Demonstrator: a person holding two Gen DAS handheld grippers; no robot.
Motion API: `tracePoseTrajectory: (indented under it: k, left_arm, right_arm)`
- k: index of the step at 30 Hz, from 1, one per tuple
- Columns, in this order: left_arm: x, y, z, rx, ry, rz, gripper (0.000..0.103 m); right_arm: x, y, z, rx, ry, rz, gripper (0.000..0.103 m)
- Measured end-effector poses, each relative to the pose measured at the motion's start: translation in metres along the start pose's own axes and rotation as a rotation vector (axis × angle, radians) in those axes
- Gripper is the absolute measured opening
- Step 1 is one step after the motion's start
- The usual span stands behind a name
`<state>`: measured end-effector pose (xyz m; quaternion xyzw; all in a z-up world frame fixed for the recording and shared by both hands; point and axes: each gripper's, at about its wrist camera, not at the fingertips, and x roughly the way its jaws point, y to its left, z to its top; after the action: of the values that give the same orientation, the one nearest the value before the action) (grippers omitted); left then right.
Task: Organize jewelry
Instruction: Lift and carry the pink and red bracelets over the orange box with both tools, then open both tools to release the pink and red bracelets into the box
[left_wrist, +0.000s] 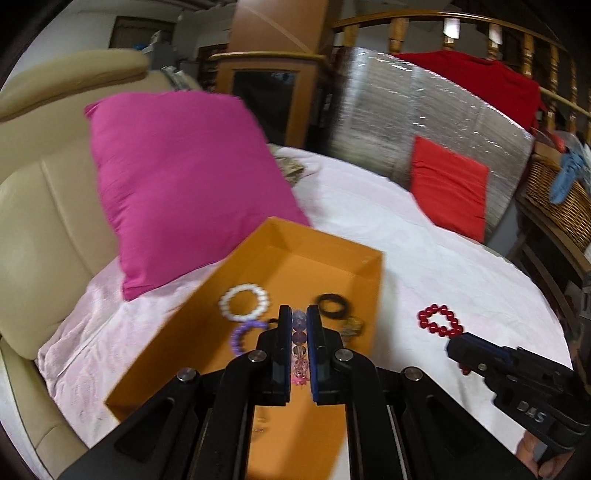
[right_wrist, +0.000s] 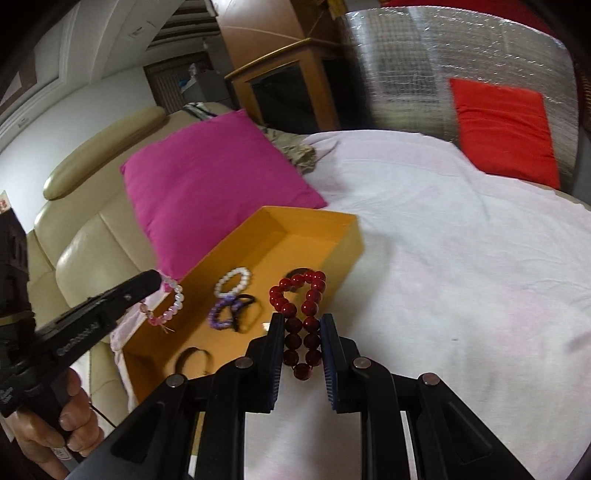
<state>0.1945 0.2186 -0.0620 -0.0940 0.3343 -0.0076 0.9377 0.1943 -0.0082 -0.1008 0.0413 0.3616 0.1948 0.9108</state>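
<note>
Left claw (left_wrist: 299, 314) clenches a pink-and-purple glass bead bracelet (left_wrist: 299, 343) above the orange cardboard box (left_wrist: 325, 258); right claw (right_wrist: 301, 321) grips a dark-red bead bracelet (right_wrist: 299, 306).

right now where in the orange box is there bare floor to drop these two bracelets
The far end of the orange box, toward the pink pillow, is bare. The near half is crowded: white bracelet, purple bracelet, black ring. The white sheet right of the box is also free.
</note>
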Motion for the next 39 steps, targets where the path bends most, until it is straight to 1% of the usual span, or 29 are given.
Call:
tracePoseTrajectory:
  k: [2,5,8,11,14,20,28,36,39]
  left_arm:
    - [0.008,0.02,0.0,-0.033,0.025,0.036,0.008]
    - [0.018,0.046,-0.001,-0.079,0.062,0.069,0.008]
    - [0.03,0.065,-0.004,-0.123,0.106,0.097,0.008]
    - [0.041,0.074,-0.008,-0.139,0.148,0.112,0.008]
    - [0.047,0.081,-0.014,-0.151,0.181,0.126,0.008]
    - [0.06,0.092,-0.02,-0.167,0.237,0.17,0.008]
    - [0.071,0.09,-0.026,-0.143,0.276,0.216,0.008]
    - [0.081,0.097,-0.031,-0.144,0.311,0.254,0.008]
    - [0.082,0.099,-0.033,-0.145,0.319,0.259,0.008]
  right_arm:
    - [0.008,0.012,0.002,-0.001,0.01,0.023,0.021]
    - [0.019,0.027,0.003,-0.004,0.024,0.048,0.021]
    - [0.032,0.041,0.001,-0.009,0.045,0.069,0.021]
    - [0.046,0.055,-0.002,-0.015,0.078,0.086,0.021]
    - [0.056,0.069,-0.007,-0.032,0.107,0.099,0.021]
    - [0.073,0.087,-0.022,-0.075,0.151,0.086,0.021]
    - [0.084,0.085,-0.029,-0.085,0.174,0.062,0.021]
    - [0.102,0.086,-0.037,-0.094,0.225,0.041,0.021]
    - [0.104,0.085,-0.037,-0.095,0.223,0.033,0.022]
